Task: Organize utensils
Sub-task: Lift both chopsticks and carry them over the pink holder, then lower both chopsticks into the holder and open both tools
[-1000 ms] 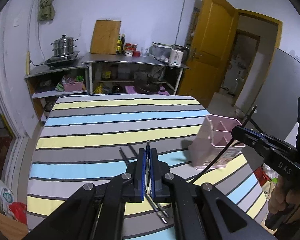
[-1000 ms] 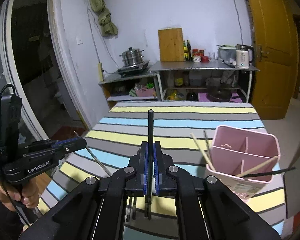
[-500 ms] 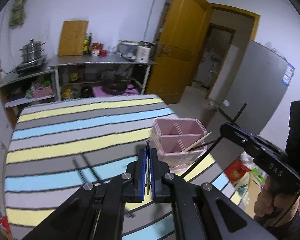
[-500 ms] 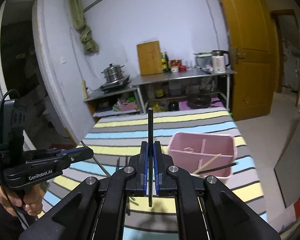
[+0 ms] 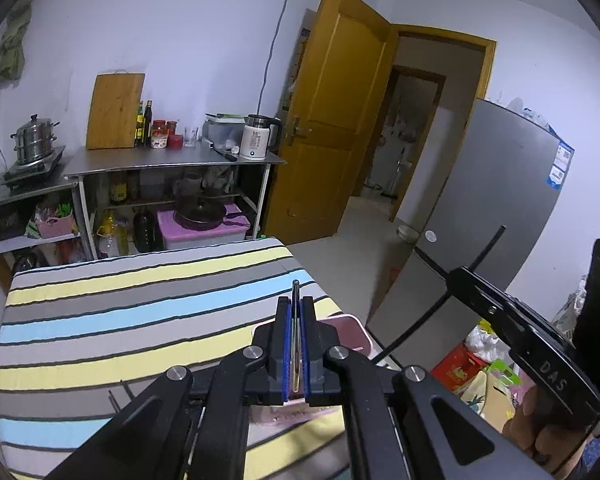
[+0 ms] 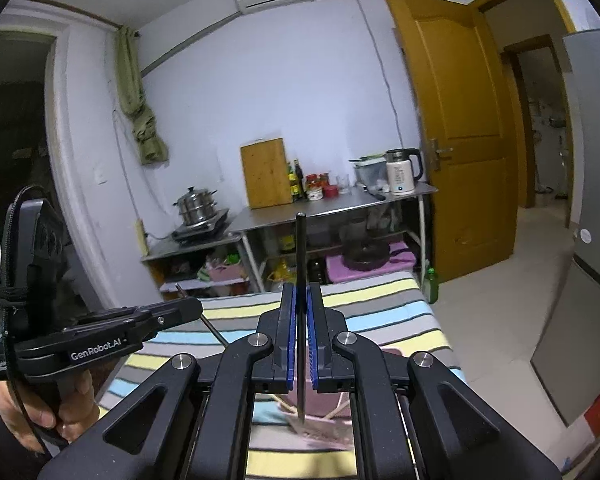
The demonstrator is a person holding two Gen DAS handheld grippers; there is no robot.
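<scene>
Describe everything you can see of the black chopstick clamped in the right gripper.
The black chopstick is a thin, straight, matte dark rod, material unclear. The right gripper, shut on it between blue pads, holds it roughly mid-length. In the right wrist view it stands upright, lower tip over the pink plastic utensil holder. In the left wrist view it slants diagonally.
</scene>
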